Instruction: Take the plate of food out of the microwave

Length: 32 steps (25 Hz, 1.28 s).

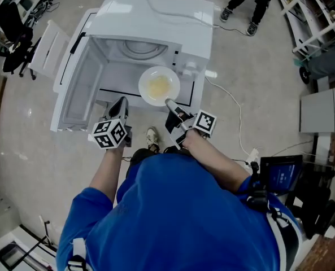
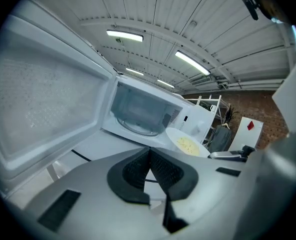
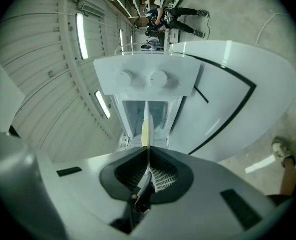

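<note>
My right tongs [image 1: 170, 103] are clamped on the near rim of the plate [image 1: 147, 75], holding it flat so the yellow food [image 1: 159, 86] doesn't slide. The plate hangs just in front of the microwave [image 1: 156, 16] mouth, whose door [image 1: 79, 89] stands wide open for clearance. My left tongs [image 1: 120, 107] are closed and empty, close by, I judge as spare support

White round plate [image 1: 146, 78], pale yellow food [image 1: 159, 85] at its middle; held level, outside the cavity, before the microwave's knob side. Near rim pinched in right claw [image 1: 168, 102]. White microwave [image 1: 156, 21]: door [image 1: 79, 89] swung wide left, glass turntable [image 1: 142, 48] showing inside
</note>
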{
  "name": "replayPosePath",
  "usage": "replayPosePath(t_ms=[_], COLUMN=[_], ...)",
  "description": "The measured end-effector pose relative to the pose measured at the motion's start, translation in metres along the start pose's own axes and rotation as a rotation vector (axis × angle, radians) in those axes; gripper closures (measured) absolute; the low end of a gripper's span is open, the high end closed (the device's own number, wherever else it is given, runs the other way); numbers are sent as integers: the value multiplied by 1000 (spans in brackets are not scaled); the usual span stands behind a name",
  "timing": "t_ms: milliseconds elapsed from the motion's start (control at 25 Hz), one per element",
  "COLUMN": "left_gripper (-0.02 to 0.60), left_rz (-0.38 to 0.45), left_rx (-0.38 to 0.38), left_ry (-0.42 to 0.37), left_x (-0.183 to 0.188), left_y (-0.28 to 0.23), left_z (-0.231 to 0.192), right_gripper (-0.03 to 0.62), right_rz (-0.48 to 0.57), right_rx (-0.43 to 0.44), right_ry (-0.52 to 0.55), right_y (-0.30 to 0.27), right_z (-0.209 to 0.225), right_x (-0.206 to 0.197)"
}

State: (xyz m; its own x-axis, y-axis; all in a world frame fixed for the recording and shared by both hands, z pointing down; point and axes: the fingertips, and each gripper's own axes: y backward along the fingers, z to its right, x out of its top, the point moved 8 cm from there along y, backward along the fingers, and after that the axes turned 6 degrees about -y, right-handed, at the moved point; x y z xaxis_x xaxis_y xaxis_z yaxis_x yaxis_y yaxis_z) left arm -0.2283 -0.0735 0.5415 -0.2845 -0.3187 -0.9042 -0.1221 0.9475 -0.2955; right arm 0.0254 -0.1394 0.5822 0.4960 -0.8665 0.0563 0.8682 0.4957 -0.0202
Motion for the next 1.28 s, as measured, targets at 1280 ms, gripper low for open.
replayPosePath(t_ms=[1280], left_gripper=[572], left_rz=[135], left_rx=[-34], left_ry=[291], left_x=[-43], left_y=[132], left_z=[101], right_gripper=[576], right_rz=[-11], right_rx=[33], right_ry=[20], right_y=[169], right_z=[-23], right_x=[-39])
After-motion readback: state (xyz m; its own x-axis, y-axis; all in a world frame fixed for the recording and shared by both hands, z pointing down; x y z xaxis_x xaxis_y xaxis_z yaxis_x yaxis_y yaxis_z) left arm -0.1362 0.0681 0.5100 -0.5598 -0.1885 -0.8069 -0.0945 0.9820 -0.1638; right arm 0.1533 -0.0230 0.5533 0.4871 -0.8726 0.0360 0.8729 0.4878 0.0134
